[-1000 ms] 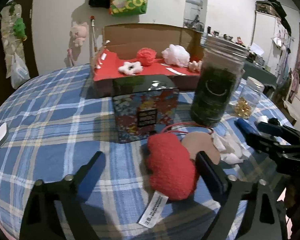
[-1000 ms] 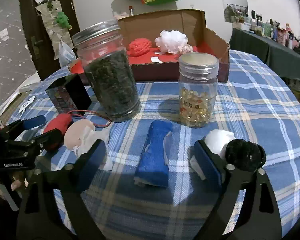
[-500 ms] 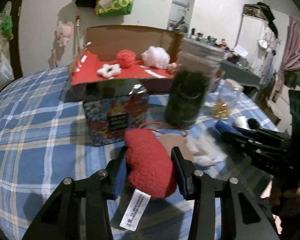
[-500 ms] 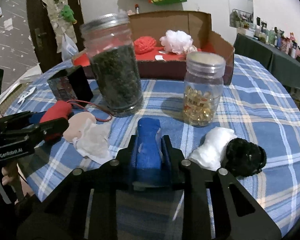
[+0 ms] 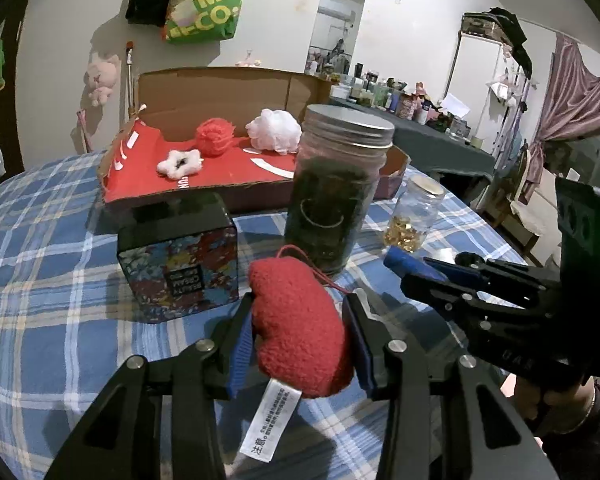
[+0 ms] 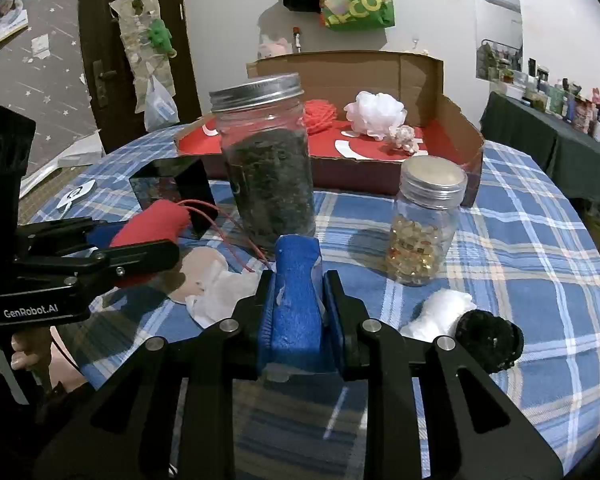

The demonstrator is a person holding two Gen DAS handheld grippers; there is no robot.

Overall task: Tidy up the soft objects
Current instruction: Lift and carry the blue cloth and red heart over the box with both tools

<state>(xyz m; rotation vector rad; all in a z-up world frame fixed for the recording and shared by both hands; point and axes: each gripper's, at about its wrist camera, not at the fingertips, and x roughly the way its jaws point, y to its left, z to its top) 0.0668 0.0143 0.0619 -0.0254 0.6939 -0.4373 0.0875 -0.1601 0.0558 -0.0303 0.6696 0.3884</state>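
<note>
My left gripper [image 5: 300,320] is shut on a red plush heart [image 5: 300,328] with a white tag and a red cord, held a little above the checked tablecloth. The blue sponge roll [image 6: 296,300] sits squeezed between the pads of my right gripper [image 6: 298,304]. In the right wrist view the left gripper [image 6: 140,256] holds the red plush heart [image 6: 152,224] at the left. An open cardboard box [image 5: 236,92] with a red floor at the back holds a red pompom [image 5: 214,136], a white pouf [image 5: 274,130] and a white flower plush [image 5: 180,162].
A tall jar of dark leaves [image 6: 268,168] and a small jar of yellow capsules [image 6: 424,220] stand mid-table. A dark patterned tin [image 5: 178,256] sits left. A beige pad with white cloth [image 6: 212,284], a white cloth [image 6: 440,312] and a black pompom [image 6: 490,340] lie on the cloth.
Both grippers went from wide open to shut, the left on the red plush heart, the right on the blue sponge roll. The left one has lifted the heart slightly.
</note>
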